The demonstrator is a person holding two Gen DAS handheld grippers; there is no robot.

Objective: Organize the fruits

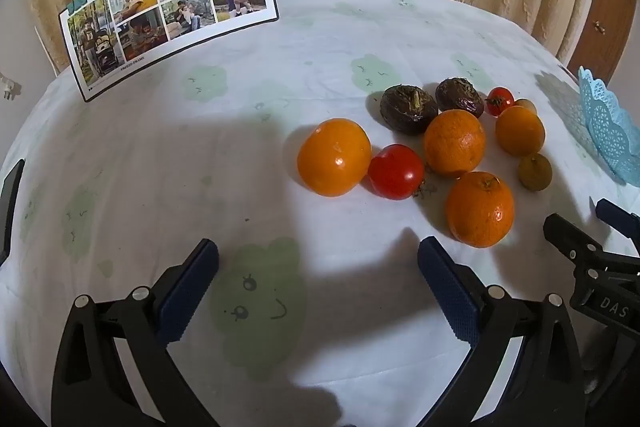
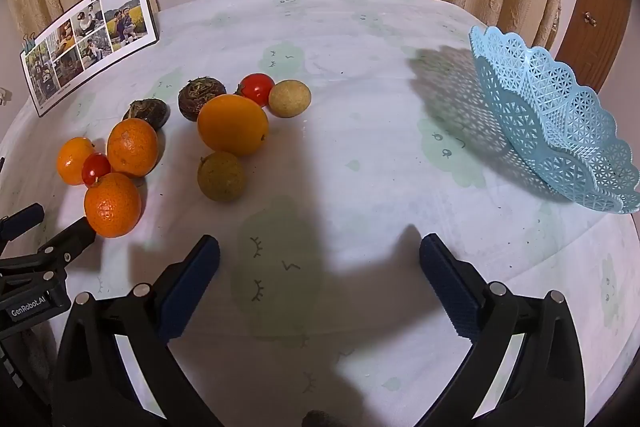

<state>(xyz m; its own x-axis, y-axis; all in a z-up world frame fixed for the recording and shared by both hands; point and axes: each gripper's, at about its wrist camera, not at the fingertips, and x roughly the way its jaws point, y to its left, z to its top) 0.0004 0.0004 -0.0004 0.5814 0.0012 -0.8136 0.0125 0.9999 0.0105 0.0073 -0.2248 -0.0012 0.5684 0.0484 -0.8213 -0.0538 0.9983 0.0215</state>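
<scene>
Several fruits lie loose on the table: oranges [image 1: 334, 157] [image 2: 232, 125], red tomatoes [image 1: 395, 171] [image 2: 257, 89], two dark brown fruits [image 1: 408, 109] [image 2: 201, 98] and small yellow-green fruits [image 1: 535, 172] [image 2: 220, 176]. A light blue lattice basket [image 2: 560, 131] stands empty at the right; its rim shows in the left wrist view [image 1: 610, 131]. My left gripper [image 1: 318, 259] is open and empty, near the front of the fruits. My right gripper [image 2: 320, 255] is open and empty, between the fruits and the basket.
A photo collage card [image 1: 168, 15] held by teal clips stands at the table's back left. The table [image 2: 360, 39] wears a white cloth with green prints. Curtains hang behind. A wooden cabinet is at the far right.
</scene>
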